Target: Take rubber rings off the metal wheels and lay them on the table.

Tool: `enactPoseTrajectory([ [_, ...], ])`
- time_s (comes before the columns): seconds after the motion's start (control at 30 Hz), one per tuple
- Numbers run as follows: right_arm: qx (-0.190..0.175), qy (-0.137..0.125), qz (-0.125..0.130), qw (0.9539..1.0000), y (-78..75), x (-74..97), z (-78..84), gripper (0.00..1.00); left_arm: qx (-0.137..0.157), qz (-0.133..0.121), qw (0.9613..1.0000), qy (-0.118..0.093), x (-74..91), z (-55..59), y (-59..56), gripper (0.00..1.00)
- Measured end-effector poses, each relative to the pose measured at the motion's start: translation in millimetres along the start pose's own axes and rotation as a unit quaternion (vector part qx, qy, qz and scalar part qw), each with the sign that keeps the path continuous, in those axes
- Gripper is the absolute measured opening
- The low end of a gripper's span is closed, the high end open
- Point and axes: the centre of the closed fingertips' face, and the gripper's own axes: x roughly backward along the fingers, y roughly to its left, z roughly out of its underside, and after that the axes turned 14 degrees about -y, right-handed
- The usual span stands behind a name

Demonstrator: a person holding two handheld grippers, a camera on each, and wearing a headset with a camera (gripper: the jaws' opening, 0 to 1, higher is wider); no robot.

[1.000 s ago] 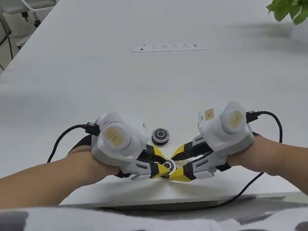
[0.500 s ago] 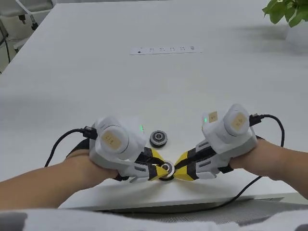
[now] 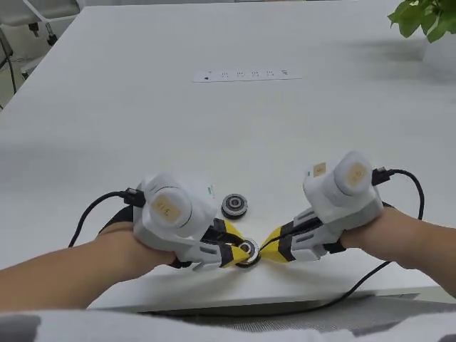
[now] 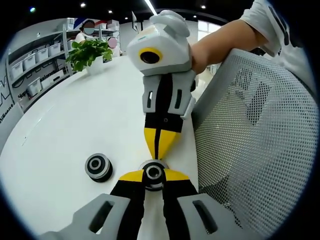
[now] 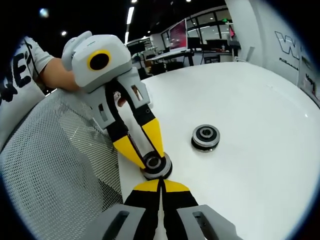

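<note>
At table (image 3: 214, 121) front edge, left gripper (image 4: 153, 176) clamps a metal wheel (image 5: 154, 163) betw. its jaws. Right gripper (image 5: 160, 183) has jaws pressed together, tips at the wheel's rubber ring (image 5: 168, 170); can't tell if nipping it. 2nd wheel (image 3: 234, 205) lies just beyond, ring apparently on. Prob. both rings left to do.

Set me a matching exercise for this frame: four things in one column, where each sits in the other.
1. near wheel
2. far wheel
3. power strip
4. plant

A. top right corner of the head view
B. flat on the far half of the table
C. between the jaws of the left gripper
D. loose on the table, untouched

Pairs: 1-C, 2-D, 3-B, 4-A
</note>
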Motion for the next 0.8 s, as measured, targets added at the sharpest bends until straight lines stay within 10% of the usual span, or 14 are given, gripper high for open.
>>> enactPoseTrajectory([
  [0.8, -0.076, -0.057, 0.014, 0.9954, 4.1, 3.8, -14.1, 0.0, 0.003, -0.014, 0.9999, 0.001, -1.5, -0.8, 2.6, 0.07],
])
